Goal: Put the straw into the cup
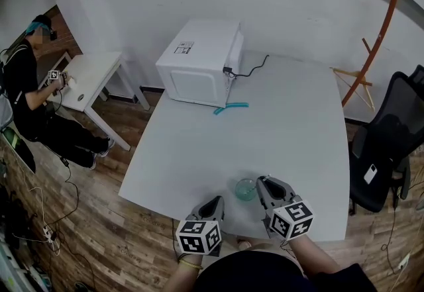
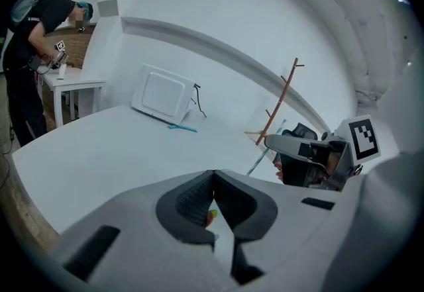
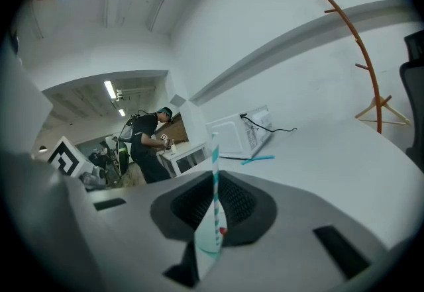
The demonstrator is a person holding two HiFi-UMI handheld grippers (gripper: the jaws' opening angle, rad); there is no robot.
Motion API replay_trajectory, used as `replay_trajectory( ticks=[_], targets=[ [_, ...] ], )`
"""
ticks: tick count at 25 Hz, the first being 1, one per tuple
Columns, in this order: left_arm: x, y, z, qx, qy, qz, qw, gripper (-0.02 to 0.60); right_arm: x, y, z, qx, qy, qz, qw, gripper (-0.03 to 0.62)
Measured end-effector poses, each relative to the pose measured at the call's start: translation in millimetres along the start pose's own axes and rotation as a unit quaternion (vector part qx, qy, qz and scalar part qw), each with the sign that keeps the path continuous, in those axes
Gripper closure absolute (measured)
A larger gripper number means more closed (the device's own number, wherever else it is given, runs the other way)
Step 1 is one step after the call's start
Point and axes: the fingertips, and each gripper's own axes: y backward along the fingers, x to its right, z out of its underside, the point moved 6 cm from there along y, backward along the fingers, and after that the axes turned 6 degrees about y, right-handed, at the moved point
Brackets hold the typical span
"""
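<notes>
Your right gripper (image 1: pixel 262 182) clamps the striped straw (image 3: pixel 214 171) beside the cup (image 1: pixel 246 189); your left gripper (image 1: pixel 218 200) has its jaws together, empty. Centre the straw over the rim, then lower.

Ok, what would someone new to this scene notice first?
The white microwave at the table's far end stands out first, a teal straw lying beside it. Nearer, the right tongs are shut on a striped straw next to a clear cup. A person works at a small desk at far left.
</notes>
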Motion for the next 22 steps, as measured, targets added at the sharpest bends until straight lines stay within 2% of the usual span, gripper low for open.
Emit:
replay_trajectory(
  ticks=[22],
  targets=[
    [-10,-6,-5,-0.005,0.002,0.002,1.0,0.563,4,-18,31,-0.054,0.004,0.007,0.998,0.554]
  ],
)
